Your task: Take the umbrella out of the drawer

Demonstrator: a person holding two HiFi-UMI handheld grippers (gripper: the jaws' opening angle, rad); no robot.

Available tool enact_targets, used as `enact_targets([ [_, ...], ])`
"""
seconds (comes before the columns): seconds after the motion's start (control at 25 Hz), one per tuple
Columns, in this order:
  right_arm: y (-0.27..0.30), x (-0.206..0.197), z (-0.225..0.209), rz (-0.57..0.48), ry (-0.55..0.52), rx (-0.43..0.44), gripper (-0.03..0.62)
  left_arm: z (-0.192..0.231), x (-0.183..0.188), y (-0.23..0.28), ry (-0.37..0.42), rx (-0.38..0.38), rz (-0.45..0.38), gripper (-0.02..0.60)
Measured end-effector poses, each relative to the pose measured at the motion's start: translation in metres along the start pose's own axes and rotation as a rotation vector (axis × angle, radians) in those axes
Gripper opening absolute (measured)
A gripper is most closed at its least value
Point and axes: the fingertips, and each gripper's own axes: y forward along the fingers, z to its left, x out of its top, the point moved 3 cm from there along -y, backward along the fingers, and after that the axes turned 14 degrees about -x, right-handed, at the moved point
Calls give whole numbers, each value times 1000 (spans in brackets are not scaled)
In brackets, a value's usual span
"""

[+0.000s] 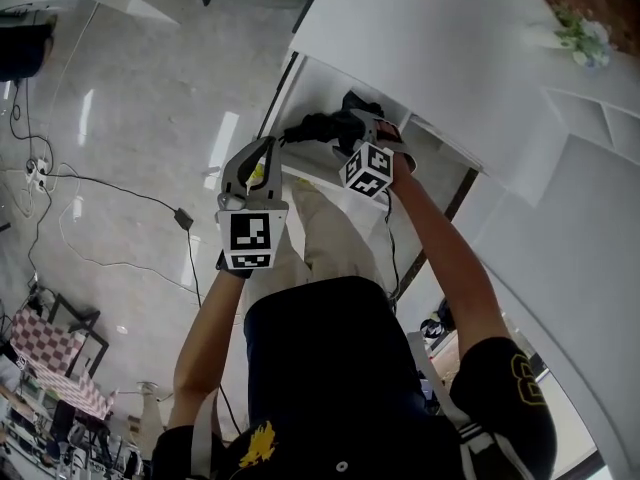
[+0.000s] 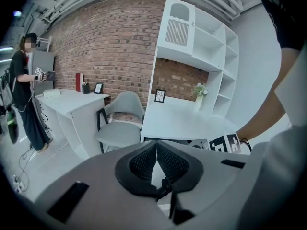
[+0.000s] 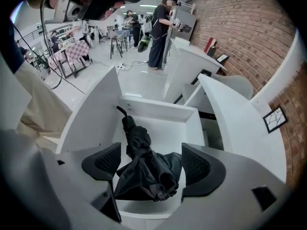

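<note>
Between the spread jaws of the right claw [image 3: 151,163], a black folding umbrella [image 3: 144,169] lies loosely bundled on the floor of an open white drawer [image 3: 158,110]. Its crumpled canopy sits nearest the pads and its narrower end points toward the drawer's far wall. Neither pad appears to touch the fabric, so the grasp looks about to begin rather than made.

To do it well, the claw probably needs to sink a little lower and centre on the bunched middle. There the cloth wraps the shaft, and the pads would meet something firm instead of loose folds. Soft fabric alone could slip or let the bundle sag and unfurl. Once the jaws have closed, a straight lift would help keep the trailing end clear of the drawer's side walls. It would also clear the edge of the white worktop [image 1: 430,28] that overhangs the drawer.

To one side, the left claw [image 2: 156,163] is pressed together on nothing. It is raised clear of the drawer and faces out across the room.

Beyond it stand a pale grey moulded chair [image 2: 120,121] and a red brick wall [image 2: 110,47]. At the far end of the room, a person in dark clothes [image 3: 160,28] stands by another white desk.
</note>
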Motion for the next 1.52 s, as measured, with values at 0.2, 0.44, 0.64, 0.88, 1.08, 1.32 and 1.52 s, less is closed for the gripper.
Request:
enact_targets([
  [0.2,36,-13,19,36,-112,55,413,2,-15,19,-25,5,11,18],
  [0.44,71,-24,39,91,-210,94,413,-7,-25,37,-26,-30,29,18],
  [0.64,103,-46,45,158,-217,93,413,-3,-31,49,-75,5,16,18],
  [0.88,120,-51,48,175,-224,84,413,-3,-38,56,-92,9,18,18],
  [1.08,129,-58,62,175,-250,90,413,-9,-58,57,-105,10,38,18],
  [1.32,141,-61,65,168,-280,74,413,-8,-68,61,-119,25,49,18],
  [1.52,143,-61,67,179,-265,108,413,-8,-68,59,-125,23,71,18],
])
